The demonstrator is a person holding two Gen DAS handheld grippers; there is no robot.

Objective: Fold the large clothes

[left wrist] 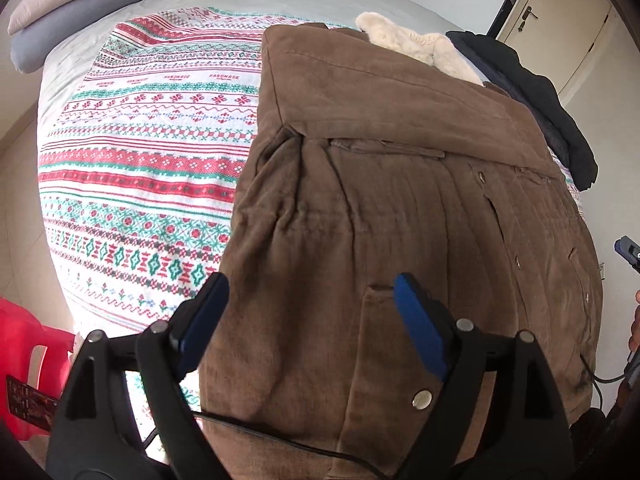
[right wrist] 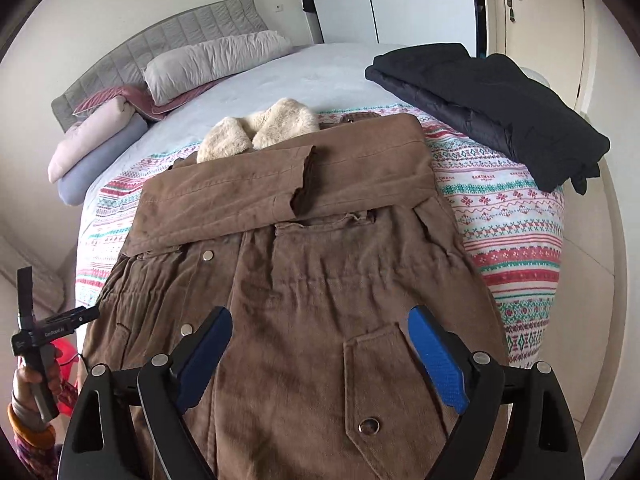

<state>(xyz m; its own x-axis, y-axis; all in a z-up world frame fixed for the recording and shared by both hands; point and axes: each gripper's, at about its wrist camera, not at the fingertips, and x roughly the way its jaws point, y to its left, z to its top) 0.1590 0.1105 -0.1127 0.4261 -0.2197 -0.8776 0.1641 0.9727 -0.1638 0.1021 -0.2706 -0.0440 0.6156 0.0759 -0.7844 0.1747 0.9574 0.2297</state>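
Observation:
A large brown coat [left wrist: 400,208] with a cream fleece collar [left wrist: 404,40] lies flat on the bed, both sleeves folded across its chest. It also shows in the right wrist view [right wrist: 320,272], collar [right wrist: 260,126] at the far end. My left gripper [left wrist: 310,284] is open and empty, hovering over the coat's lower left part near a pocket flap. My right gripper [right wrist: 320,318] is open and empty above the coat's hem, near a snap pocket [right wrist: 370,384]. The left gripper also appears at the left edge of the right wrist view [right wrist: 60,320].
The coat rests on a patterned red-green-white blanket [left wrist: 152,152] over a grey bed sheet [right wrist: 312,76]. A folded black jacket [right wrist: 492,112] lies at the bed's right. Pillows and rolled bedding [right wrist: 132,120] sit by the headboard. A red plastic stool [left wrist: 24,344] stands left of the bed.

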